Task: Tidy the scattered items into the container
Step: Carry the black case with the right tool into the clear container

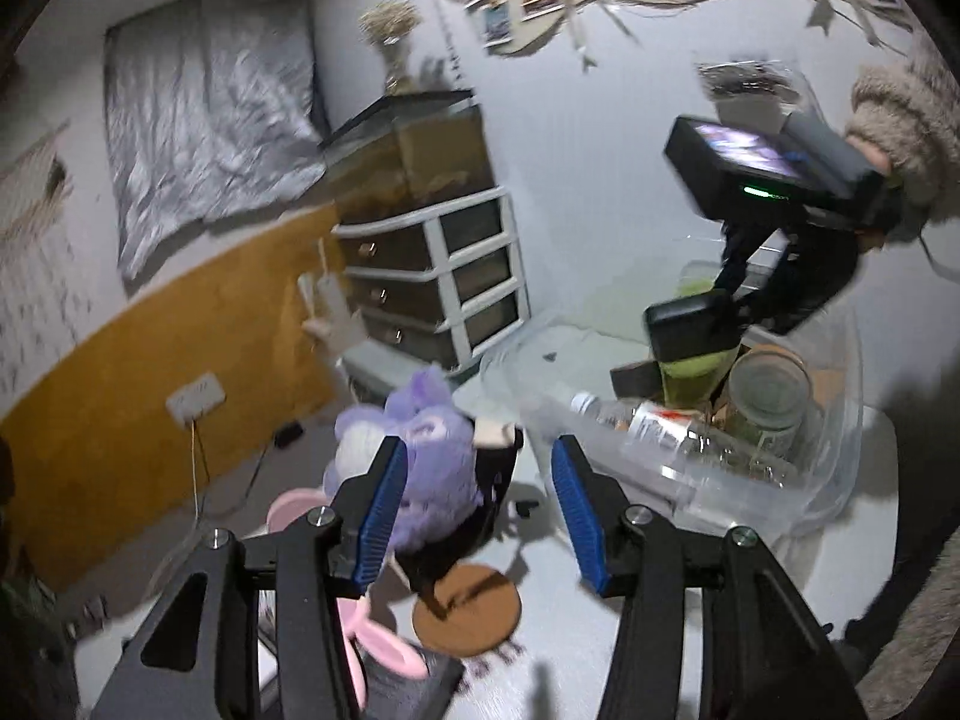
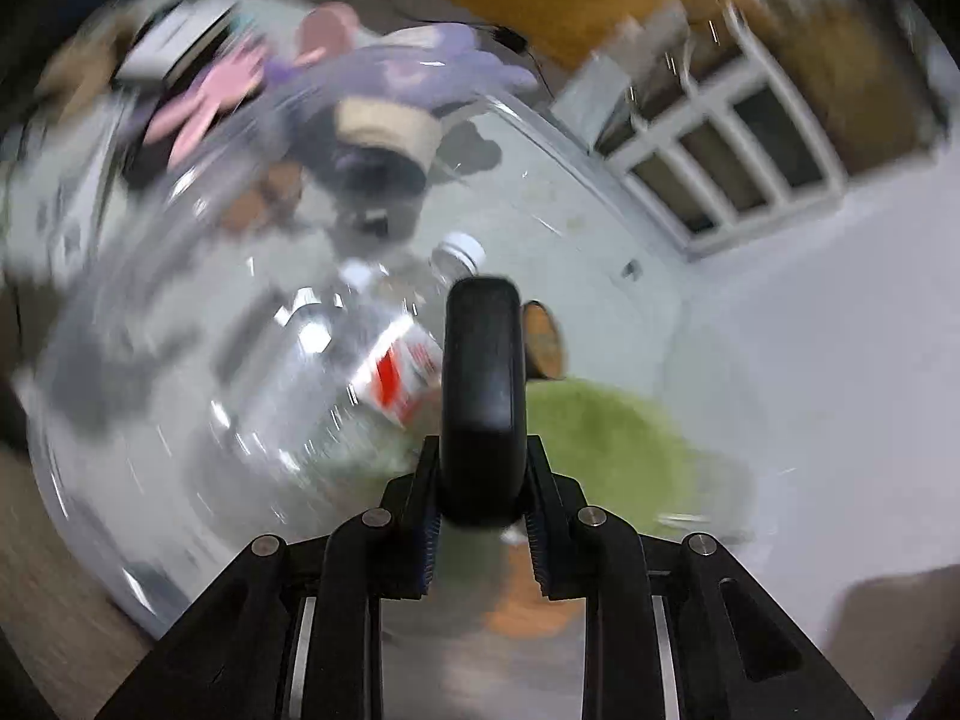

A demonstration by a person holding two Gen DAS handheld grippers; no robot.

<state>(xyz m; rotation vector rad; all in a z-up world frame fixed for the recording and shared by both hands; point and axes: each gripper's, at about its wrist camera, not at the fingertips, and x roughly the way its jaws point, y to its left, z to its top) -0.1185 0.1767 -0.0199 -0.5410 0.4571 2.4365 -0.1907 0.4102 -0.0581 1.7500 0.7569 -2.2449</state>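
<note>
We judge the tidying about half done: our right hand-held gripper [image 2: 483, 516] clamps a black oblong case [image 2: 480, 396] over the clear plastic container [image 1: 840, 420], which holds a clear bottle [image 1: 648, 423] and glass jar [image 1: 771, 390]. Our left hand-held gripper [image 1: 477, 513] gapes wide, empty; at its 11 o'clock the purple plush toy [image 1: 420, 450] and, nearer, the round cork coaster [image 1: 465, 612] wait on the white bench [image 1: 552, 648].

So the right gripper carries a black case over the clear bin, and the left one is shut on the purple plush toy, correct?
Not quite. The left gripper is open and holds nothing: in the left wrist view its jaws stand wide apart, with the purple plush toy beyond them on the table. The right gripper does carry the black case over the clear bin.
</note>
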